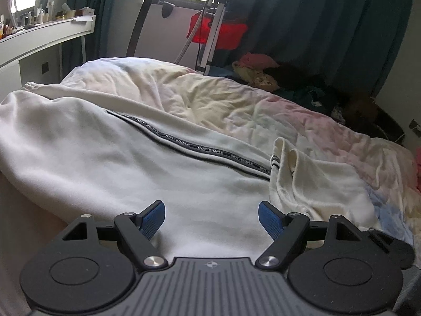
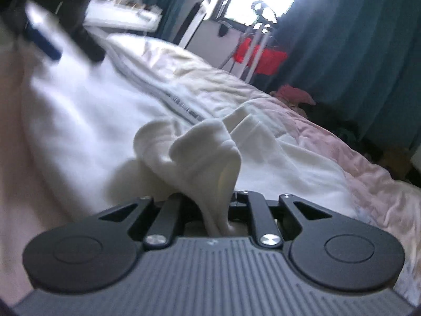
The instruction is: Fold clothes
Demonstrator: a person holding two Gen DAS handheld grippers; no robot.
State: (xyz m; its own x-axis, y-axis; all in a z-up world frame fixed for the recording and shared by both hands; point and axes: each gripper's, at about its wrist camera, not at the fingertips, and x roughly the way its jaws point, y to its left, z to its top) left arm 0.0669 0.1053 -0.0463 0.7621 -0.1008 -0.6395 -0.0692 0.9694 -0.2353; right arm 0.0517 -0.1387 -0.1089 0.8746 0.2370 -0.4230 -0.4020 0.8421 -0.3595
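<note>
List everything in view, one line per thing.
jacket: one, white with a lettered zip band, spread on the bed.
bedcover: one, pale cream and pink, rumpled.
clothes pile: one, pink, yellow and dark, far side of bed.
red cloth: one, hung on a rack.
curtains: dark teal, by the windows.
shelf: one, white, cluttered with bottles.
left claw: open, over the jacket.
right claw: shut on a jacket fold.
</note>
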